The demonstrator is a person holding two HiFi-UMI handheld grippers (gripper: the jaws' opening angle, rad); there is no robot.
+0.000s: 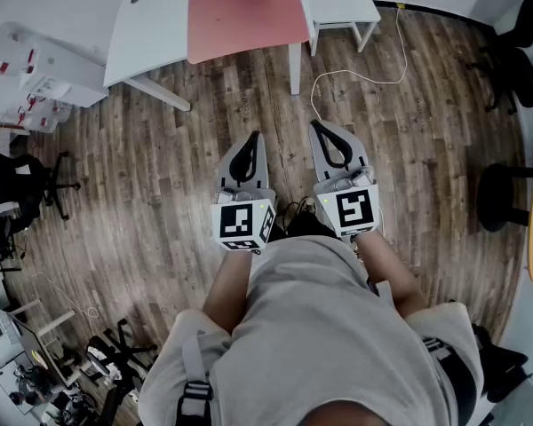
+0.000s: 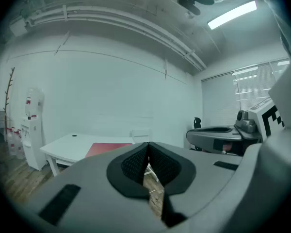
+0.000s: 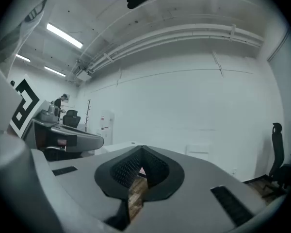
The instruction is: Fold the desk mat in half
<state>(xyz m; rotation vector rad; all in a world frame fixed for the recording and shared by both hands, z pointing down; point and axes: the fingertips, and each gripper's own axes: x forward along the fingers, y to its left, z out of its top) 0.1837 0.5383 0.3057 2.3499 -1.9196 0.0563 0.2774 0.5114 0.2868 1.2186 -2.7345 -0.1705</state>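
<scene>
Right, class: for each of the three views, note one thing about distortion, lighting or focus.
Head view: wide-angle bend curves the boards of the wooden floor. Left gripper view: round black vignette, the ceiling strip light blown out, bluish cast. Right gripper view: the ceiling pipes bow in an arc, same vignette.

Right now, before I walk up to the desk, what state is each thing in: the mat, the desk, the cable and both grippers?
desk mat: flat, unfolded, untouched on the desk.
white desk: upright, bearing only the mat.
left gripper: jaws shut, empty, short of the desk.
right gripper: jaws shut, empty, short of the desk.
cable: loose on the floor by the desk.
</scene>
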